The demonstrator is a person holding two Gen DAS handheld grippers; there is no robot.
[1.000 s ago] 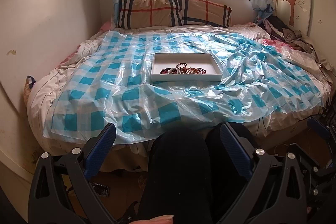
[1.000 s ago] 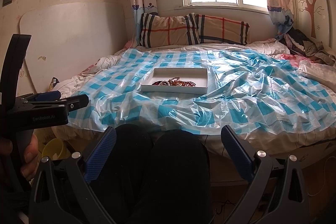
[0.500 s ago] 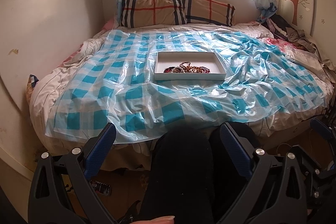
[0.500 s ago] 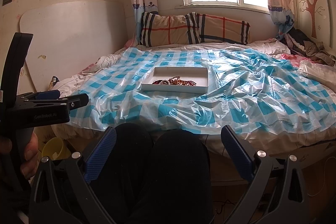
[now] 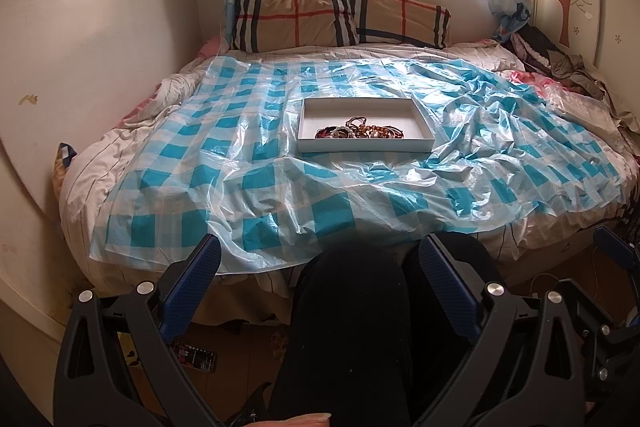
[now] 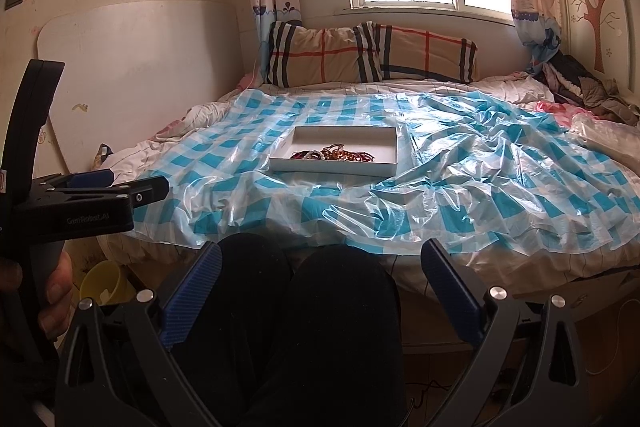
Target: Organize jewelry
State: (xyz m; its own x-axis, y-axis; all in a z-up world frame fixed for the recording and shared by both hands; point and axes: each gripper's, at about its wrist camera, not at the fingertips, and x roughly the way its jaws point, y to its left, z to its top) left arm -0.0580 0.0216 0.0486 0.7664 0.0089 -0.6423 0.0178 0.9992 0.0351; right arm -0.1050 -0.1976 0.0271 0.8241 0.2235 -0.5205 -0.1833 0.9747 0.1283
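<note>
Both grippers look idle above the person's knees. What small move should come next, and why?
Probably bring one gripper forward over the bed toward the white tray. The left gripper and right gripper are both open, empty and well short of it, and the jewelry lies in a tangled heap along the tray's near side.

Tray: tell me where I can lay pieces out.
Inside the tray, the back half is bare; the jewelry crowds the front wall. On the sheet, flat room lies left of the tray and between tray and pillows. Right of it the sheet is crumpled.
</note>
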